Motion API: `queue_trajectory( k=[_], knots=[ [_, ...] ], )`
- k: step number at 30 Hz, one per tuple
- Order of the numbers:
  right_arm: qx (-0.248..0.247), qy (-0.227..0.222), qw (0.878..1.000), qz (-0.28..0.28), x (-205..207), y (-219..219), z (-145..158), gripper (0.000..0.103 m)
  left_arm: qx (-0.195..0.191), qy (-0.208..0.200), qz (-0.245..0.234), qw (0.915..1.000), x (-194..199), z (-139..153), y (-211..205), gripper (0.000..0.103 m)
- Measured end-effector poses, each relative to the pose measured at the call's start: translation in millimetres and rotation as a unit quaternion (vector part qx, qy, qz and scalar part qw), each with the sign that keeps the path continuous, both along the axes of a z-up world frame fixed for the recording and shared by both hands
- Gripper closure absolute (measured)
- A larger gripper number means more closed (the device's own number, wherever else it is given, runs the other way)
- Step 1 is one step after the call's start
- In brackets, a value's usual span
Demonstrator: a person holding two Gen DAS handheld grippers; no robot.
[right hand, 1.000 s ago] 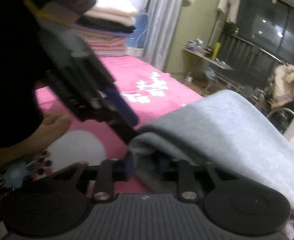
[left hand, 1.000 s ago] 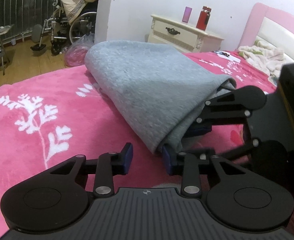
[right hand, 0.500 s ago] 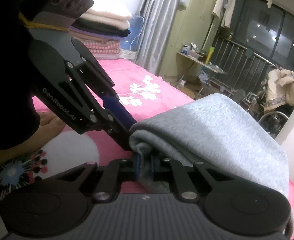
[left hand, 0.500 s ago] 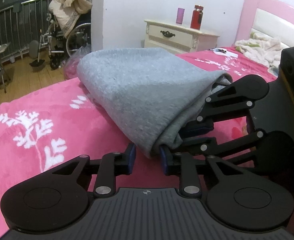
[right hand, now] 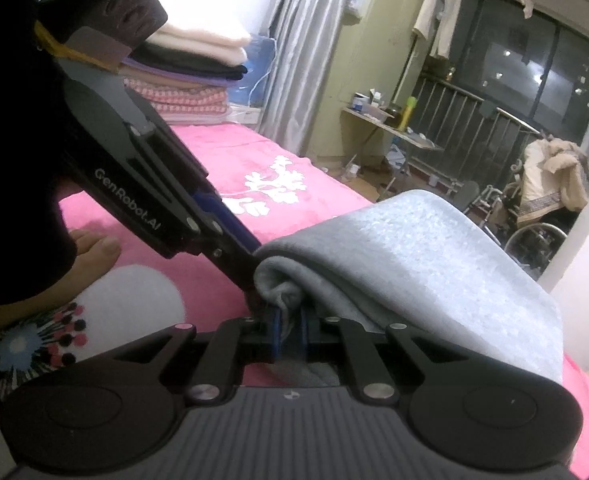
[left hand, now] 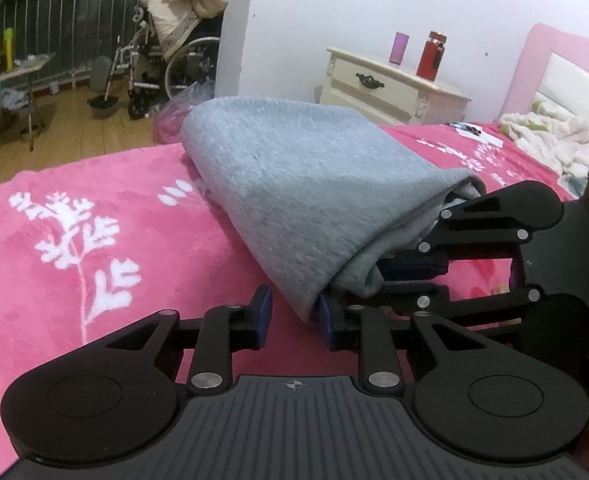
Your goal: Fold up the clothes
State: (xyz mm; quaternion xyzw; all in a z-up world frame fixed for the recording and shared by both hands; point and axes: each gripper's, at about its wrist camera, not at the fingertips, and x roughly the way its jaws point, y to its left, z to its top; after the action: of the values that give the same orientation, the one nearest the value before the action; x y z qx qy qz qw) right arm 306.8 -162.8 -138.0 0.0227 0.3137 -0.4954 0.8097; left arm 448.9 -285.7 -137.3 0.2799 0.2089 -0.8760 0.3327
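**Inspector:** Grey garment (left hand: 294, 184) lies folded over on the pink blanket (left hand: 94, 208), its near edge lifted at both corners. Step in hand, as I judge it: taking hold of that edge to carry the next fold.

**Assistant:** And the grippers?

**Inspector:** Right gripper (right hand: 290, 334) is clamped on the bunched grey edge, pads nearly together with cloth between them. Left gripper (left hand: 292, 312) stands partly apart; the garment's corner touches its right-hand pad, the other pad is clear of it. No grip there yet.

**Assistant:** So the next move?

**Inspector:** Probably the left must bring the corner between its pads and close before both lift evenly.

**Assistant:** Differences between views?

**Inspector:** Left wrist view shows a nightstand (left hand: 390, 88) and the headboard; right wrist view alone shows stacked blankets (right hand: 190, 76), and the cloth pinched.
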Motion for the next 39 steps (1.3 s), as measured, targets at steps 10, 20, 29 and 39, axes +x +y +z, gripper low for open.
queue_trajectory(
  k=[10,20,29,39],
  knots=[
    [0.013,-0.018,1.000,0.007,-3.3,1.5,-0.1,0.092,-0.017,-0.017,0.004,0.9997,-9.4,-2.4,2.8,0.095],
    [-0.017,0.010,0.999,0.026,9.3,-7.0,-8.1,0.086,-0.032,-0.004,0.011,0.9994,-5.4,1.8,2.0,0.099],
    [-0.056,0.033,0.998,-0.022,6.9,-9.8,-5.5,0.094,-0.047,0.011,0.000,0.9988,-5.1,6.6,3.6,0.099],
    [-0.061,0.051,0.996,-0.027,12.0,-21.0,-16.0,0.094,-0.042,0.015,0.001,0.9990,-4.2,8.3,2.9,0.099]
  ],
)
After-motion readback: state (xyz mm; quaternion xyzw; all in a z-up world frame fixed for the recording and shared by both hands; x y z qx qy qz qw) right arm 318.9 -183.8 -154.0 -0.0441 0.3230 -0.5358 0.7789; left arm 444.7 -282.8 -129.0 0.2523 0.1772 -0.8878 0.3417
